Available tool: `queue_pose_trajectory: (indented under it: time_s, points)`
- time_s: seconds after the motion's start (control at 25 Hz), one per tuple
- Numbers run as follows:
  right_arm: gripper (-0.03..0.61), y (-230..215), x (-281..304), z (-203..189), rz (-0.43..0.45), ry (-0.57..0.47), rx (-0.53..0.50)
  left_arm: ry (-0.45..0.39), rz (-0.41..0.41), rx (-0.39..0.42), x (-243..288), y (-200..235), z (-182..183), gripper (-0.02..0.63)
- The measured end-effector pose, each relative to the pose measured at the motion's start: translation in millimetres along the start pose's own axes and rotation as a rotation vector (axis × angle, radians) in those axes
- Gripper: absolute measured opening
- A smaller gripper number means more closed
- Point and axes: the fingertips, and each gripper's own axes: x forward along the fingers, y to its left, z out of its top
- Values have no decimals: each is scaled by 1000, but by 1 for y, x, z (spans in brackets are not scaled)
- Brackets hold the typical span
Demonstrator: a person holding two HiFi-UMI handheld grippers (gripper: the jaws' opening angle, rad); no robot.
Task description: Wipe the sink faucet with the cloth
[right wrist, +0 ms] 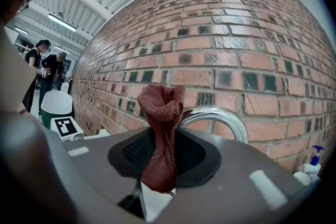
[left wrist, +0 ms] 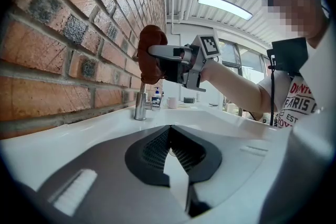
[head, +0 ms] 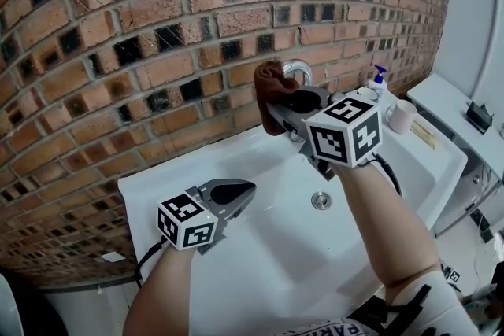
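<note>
My right gripper (head: 285, 111) pinches the bunched cloth (right wrist: 163, 128), seemingly soft and light, near the rigid, slick-looking faucet (right wrist: 223, 116); my left gripper (left wrist: 171, 150) is closed, empty.

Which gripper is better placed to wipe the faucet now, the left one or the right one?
Right. The right gripper is shut on the cloth and raised beside the curved top of the faucet. The left gripper is shut with nothing in it, low over the sink, apart from the faucet.
</note>
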Motion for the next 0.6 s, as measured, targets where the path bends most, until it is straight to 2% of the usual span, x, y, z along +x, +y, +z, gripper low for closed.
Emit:
queue_pose_trajectory:
  time_s: [0.4,0.6]
  points:
    - [103,-22,-10,23,-23,-21,-20,6,-7,-1,1,-1,-1,6]
    - [103,-52,-24,28,-91,-54,2,15,-10,-2,1,-1,-1,6]
